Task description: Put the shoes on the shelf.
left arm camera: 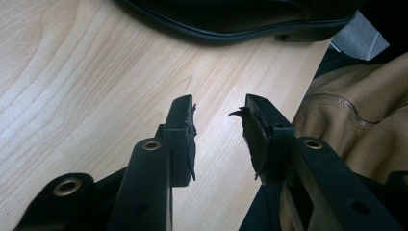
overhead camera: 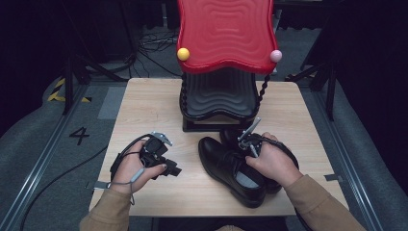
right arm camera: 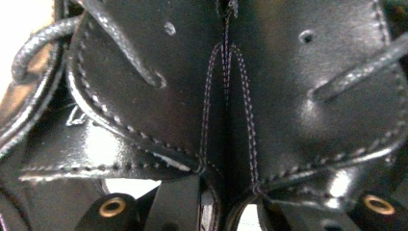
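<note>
Two black leather lace-up shoes (overhead camera: 231, 168) stand side by side on the wooden table (overhead camera: 144, 106), in front of a red-and-black tiered rack (overhead camera: 223, 62). The right gripper (overhead camera: 250, 143) bears down at the shoes' laced fronts, jaws clamped on leather (right arm camera: 226, 120). The left gripper (left arm camera: 219, 134) rests nearby with jaws parted and empty.

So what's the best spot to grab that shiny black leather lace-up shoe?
Probably the thin leather edge at the shoe's open top, near the laces, coming down from above: it is slim enough to fit between two jaws, while the rounded toe is wide and slick. The right gripper sits there now.
</note>
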`<state>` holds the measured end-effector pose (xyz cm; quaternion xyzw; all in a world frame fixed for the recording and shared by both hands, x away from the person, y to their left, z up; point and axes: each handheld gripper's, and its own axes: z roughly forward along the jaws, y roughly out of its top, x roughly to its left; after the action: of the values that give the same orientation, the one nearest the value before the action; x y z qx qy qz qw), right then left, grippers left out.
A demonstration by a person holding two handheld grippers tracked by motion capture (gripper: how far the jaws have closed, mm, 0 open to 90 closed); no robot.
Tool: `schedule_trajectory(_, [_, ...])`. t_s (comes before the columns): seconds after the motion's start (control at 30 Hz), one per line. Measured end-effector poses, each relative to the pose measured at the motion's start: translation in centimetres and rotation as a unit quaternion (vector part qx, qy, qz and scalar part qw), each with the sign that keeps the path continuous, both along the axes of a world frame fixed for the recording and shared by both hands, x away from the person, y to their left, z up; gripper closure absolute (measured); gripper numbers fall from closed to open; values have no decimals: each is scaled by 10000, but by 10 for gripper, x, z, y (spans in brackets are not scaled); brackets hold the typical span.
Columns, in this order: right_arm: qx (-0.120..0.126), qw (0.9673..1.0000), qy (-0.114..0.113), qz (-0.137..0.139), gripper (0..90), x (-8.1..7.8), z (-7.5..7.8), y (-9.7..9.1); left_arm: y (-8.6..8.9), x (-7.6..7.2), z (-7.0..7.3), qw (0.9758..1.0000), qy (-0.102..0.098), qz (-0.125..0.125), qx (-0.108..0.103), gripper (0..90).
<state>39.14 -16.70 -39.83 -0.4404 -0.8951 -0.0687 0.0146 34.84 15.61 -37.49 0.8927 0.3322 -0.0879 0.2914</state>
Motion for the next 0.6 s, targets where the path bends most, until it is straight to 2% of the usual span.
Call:
schedule_trajectory(0.13, [64, 9998, 154, 119, 814, -5, 9, -1, 2, -1, 1, 10000, -15, 28, -7, 648])
schedule_trajectory(0.23, [136, 9994, 284, 176, 813, -10, 26, -3, 6, -5, 2, 9999, -21, 110, -30, 648])
schedule_trajectory(0.37, [204, 9992, 261, 241, 811, -12, 51, -8, 13, -9, 4, 9997, -61, 209, -54, 647])
schedule_trajectory(0.6, [217, 9995, 160, 162, 808, -11, 88, -19, 22, -13, 4, 9993, -45, 369, -85, 647])
